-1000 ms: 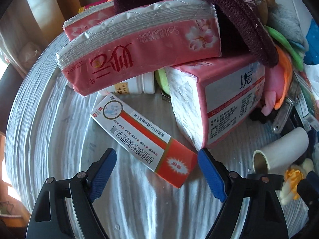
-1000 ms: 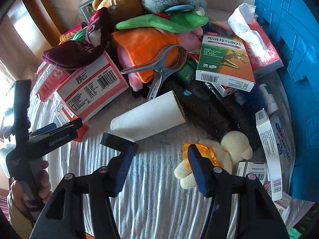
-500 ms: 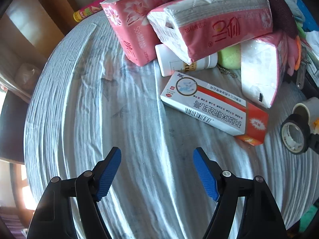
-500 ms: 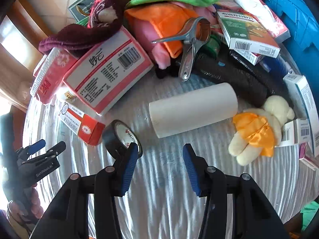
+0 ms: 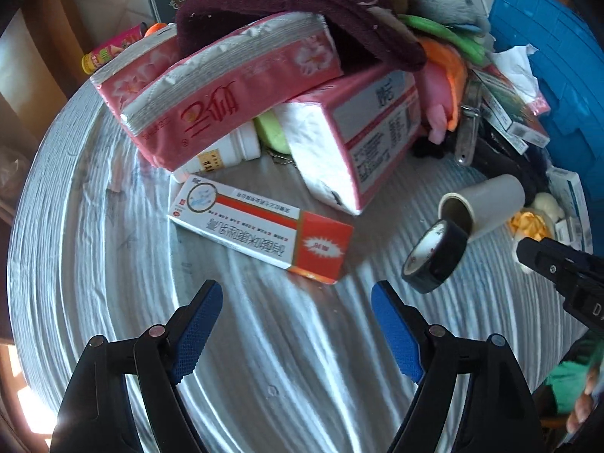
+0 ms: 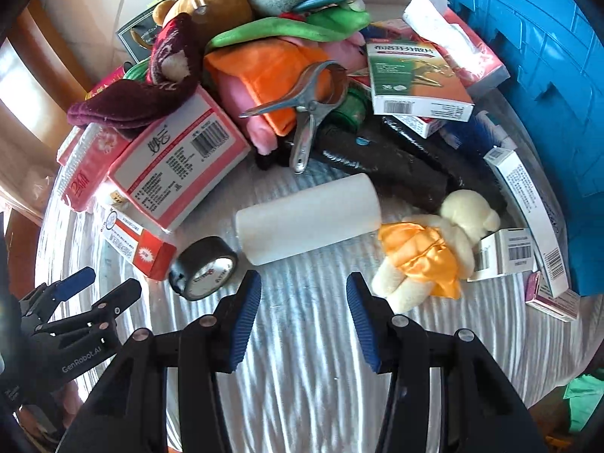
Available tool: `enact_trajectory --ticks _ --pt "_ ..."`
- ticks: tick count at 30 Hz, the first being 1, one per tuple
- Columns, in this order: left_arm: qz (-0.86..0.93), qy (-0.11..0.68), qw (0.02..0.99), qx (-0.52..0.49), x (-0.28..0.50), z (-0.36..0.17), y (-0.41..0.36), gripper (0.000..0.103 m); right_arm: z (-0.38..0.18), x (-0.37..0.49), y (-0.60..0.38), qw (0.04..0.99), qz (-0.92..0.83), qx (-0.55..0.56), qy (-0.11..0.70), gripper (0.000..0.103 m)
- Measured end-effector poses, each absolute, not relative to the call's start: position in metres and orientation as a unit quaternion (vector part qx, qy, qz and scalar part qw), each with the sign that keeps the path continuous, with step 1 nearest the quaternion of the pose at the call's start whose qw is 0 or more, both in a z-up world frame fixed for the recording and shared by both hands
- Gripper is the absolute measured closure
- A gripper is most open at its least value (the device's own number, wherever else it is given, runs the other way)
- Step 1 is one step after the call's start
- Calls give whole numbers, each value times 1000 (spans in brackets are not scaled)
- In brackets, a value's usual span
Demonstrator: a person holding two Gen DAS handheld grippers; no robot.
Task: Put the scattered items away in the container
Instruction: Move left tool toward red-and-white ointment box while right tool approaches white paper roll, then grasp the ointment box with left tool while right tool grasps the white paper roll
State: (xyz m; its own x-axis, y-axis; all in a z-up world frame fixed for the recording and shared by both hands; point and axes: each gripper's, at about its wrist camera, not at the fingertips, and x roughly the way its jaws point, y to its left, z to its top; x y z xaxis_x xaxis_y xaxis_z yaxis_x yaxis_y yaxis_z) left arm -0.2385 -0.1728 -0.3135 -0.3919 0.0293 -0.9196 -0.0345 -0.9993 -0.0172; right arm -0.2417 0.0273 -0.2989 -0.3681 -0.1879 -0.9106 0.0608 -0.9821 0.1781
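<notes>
Closest to me, both grippers hang over bare striped cloth with nothing in them. The left gripper (image 5: 296, 304) has its blue fingers spread wide; the right gripper (image 6: 304, 296) holds its fingers apart too, a little narrower.

Just past the right one, a roll of black tape (image 6: 204, 273) stands tilted on edge, touching the end of a white cylinder (image 6: 307, 219) lying on its side. A red-and-white carton (image 5: 260, 228) lies flat ahead of the left gripper. Off to the right sits a small cream plush in an orange dress (image 6: 434, 249), with a few small barcoded boxes (image 6: 506, 255) beside it.

Further on, the heap thickens: pink tissue packs (image 5: 230, 94) leaning on each other over a white bottle (image 5: 222, 154), a maroon slipper (image 6: 136, 94) draped on top, a metal clamp (image 6: 305, 113), a green medicine box (image 6: 415, 79), and soft toys (image 6: 264, 3) piled at the back.

The blue crate (image 6: 547, 87) stands at the far right edge of the table, its ribbed wall against the clutter. I cannot see inside it from either view, so what it already holds is unknown. What is plain is that a great many things lie out on the table, so by my judgement most of the tidying remains. The tape, cylinder and carton lie clear of the pile and nearest the fingers.
</notes>
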Motion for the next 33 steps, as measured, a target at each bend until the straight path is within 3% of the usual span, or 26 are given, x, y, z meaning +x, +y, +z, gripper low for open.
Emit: enact_trajectory --ticks 4,6,13,15,16,17,19,22,24,28,33 --pt "839 17 24 -543 -240 -306 -137 21 -293 -247 44 78 -826 555 -52 56" --pt "836 21 21 -549 -242 -310 -124 16 -290 -249 53 79 -827 555 -49 56" --pt "828 26 10 -560 -250 -328 -104 17 -294 -256 68 94 -821 562 -44 56" --pt "824 28 -4 -566 -258 -336 -103 49 -294 -256 69 97 -820 562 -40 56" --pt "820 28 -10 -571 -263 -341 -104 84 -294 -256 70 99 -821 561 -38 56" --pt "814 20 -18 -580 -269 -346 -107 98 -293 -257 71 100 -821 560 -38 56" --pt "811 9 -36 -584 -278 -352 -116 98 -291 -260 73 101 -823 558 -39 56" --pt "814 3 -42 -579 -286 -349 -126 96 -289 -265 76 104 -825 554 -40 56" --pt "818 -8 -23 -575 -286 -340 -128 83 -289 -267 77 106 -825 553 -42 56" --pt "834 12 -16 -551 -268 -319 -120 23 -290 -272 77 112 -824 554 -43 56" --pt "849 16 -9 -528 -257 -304 -109 22 -286 -277 76 117 -827 549 -39 56"
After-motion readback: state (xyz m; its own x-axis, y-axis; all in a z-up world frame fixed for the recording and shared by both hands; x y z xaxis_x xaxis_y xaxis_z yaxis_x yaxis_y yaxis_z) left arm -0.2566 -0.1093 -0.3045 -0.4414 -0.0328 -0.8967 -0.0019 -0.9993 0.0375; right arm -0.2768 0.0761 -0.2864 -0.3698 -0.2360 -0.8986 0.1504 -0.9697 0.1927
